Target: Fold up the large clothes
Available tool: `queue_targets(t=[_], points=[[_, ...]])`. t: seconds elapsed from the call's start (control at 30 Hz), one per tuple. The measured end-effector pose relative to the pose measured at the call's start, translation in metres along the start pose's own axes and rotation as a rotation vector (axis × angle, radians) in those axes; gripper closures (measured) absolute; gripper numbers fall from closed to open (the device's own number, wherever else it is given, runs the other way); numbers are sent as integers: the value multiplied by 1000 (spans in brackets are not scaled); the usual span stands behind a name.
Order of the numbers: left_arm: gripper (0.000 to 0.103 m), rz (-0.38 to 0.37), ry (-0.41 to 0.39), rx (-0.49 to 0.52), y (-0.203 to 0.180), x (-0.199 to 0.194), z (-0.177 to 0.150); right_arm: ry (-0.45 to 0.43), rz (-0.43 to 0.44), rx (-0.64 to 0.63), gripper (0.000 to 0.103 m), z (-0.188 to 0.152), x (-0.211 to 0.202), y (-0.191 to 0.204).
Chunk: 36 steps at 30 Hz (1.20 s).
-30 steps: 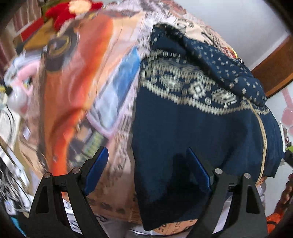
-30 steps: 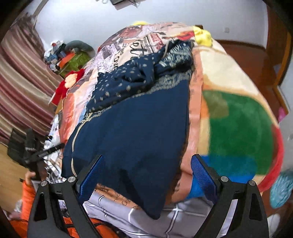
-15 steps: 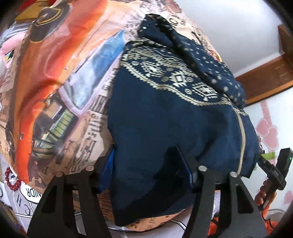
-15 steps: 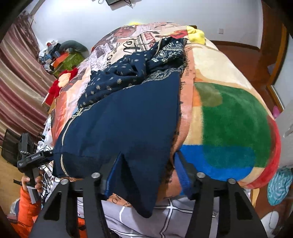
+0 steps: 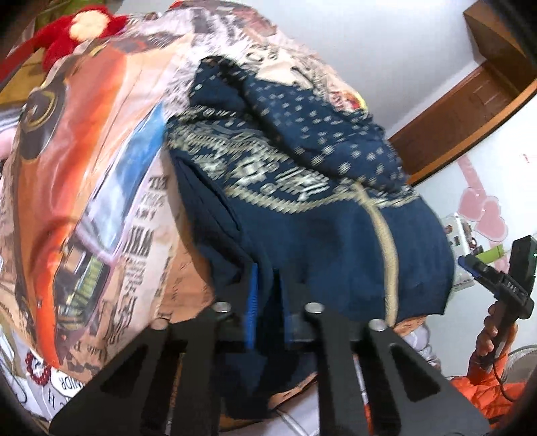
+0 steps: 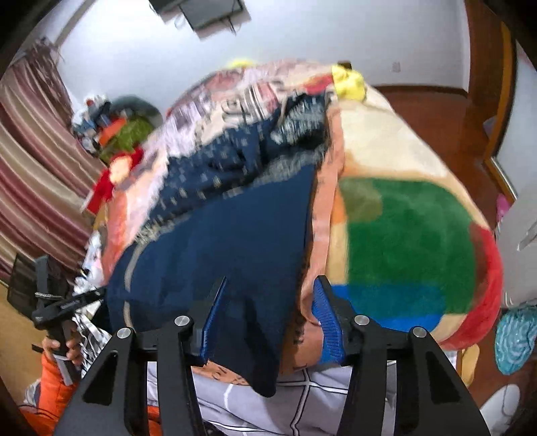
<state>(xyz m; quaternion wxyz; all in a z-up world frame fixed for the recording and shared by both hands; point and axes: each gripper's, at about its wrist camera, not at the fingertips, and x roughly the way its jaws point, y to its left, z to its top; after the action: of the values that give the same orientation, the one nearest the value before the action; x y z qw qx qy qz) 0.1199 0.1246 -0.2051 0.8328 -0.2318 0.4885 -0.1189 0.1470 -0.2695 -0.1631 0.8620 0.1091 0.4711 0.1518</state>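
A large navy garment (image 5: pixel 335 241) with a cream patterned band and a dotted part lies spread on the bed, also seen in the right wrist view (image 6: pixel 235 241). My left gripper (image 5: pixel 266 302) is shut on the garment's near hem, and the cloth is pinched thin between the blue pads and pulled up a little. My right gripper (image 6: pixel 268 322) is shut on the other near corner. A thick bunch of navy cloth and a fold of the orange bed cover sit between its pads (image 6: pixel 327 328). A hand (image 5: pixel 490 335) holds the right gripper at the far right of the left wrist view.
The garment rests on a printed orange and newspaper-pattern bed cover (image 5: pixel 100 167). A green, blue and red fleece blanket (image 6: pixel 402 234) lies to its right. A red plush toy (image 5: pixel 80 26) sits at the far end. Striped curtains (image 6: pixel 33 187) hang on the left, with a wooden door frame (image 6: pixel 503 100) on the right.
Both grippers went from wide open to closed on the garment's near edge. The left one has since lifted, and the hem bunches upward with it.
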Motion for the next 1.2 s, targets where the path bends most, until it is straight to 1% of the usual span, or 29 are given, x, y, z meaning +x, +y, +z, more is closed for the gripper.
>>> queue_targets(t=[0.03,0.07,0.13,0.23,0.3,0.33,0.37,0.4,0.43,0.47,0.5,0.53,0.6,0.67,0.7,0.73,0.77,0.8,0.83,0.87,0.9,0.97,1.07,1.1,1.13,1.17,1.2], points=[[101,-21,-17,17,-7,-3,4,-2,11,-3,54,1,-3,2],[103,-45,-26,31,-11,-5,6,5,24,-8,54,2,-4,4],[103,-79,-51,62,-24,-10,10,29,27,-21,54,1,2,9],[103,-79,-84,132,-46,-16,15,82,-13,-39,53,-5,25,12],[102,-38,-92,178,-56,-16,18,102,-24,-38,54,-9,37,11],[102,-1,-98,196,-58,-15,18,98,-31,-42,54,-9,40,12],[102,52,-107,207,-58,-14,19,94,-40,-53,55,-10,41,14],[98,92,-111,210,-57,-13,19,87,-52,-71,63,-10,40,16],[86,142,-103,210,-51,-11,19,77,-60,-89,73,-9,38,18],[76,163,-90,201,-45,-9,19,70,-62,-102,76,-8,36,19],[52,186,-64,172,-33,-6,18,63,-57,-108,82,-6,33,19],[36,196,-48,139,-23,-5,16,53,-38,-104,85,-4,30,18],[34,211,-26,84,-2,-4,10,42,-6,-91,88,-1,27,16],[33,259,34,11,22,1,3,38,14,-88,89,2,27,16],[33,266,51,-29,33,2,-2,34,19,-91,90,4,27,17],[33,255,60,-85,45,3,-6,30,22,-95,90,5,27,19],[33,221,73,-155,59,6,-14,23,27,-98,90,7,27,20],[33,186,89,-204,68,9,-18,15,32,-102,90,9,27,22],[33,110,123,-275,79,17,-25,8,38,-106,90,10,28,24],[33,64,128,-306,82,20,-28,1,44,-112,90,13,29,26],[33,40,117,-327,85,21,-31,-2,47,-117,90,15,29,28],[35,19,99,-324,84,21,-28,-12,48,-127,92,20,30,31],[59,-16,97,-284,73,21,-16,-15,44,-147,94,30,34,35],[74,-20,96,-260,66,21,-10,-22,46,-152,94,34,35,37],[86,-16,92,-228,59,22,-4,-28,48,-156,94,37,35,38],[92,-10,82,-186,49,20,3,-34,52,-160,94,41,36,39],[93,-15,70,-159,41,18,8,-44,54,-164,94,46,36,40]])
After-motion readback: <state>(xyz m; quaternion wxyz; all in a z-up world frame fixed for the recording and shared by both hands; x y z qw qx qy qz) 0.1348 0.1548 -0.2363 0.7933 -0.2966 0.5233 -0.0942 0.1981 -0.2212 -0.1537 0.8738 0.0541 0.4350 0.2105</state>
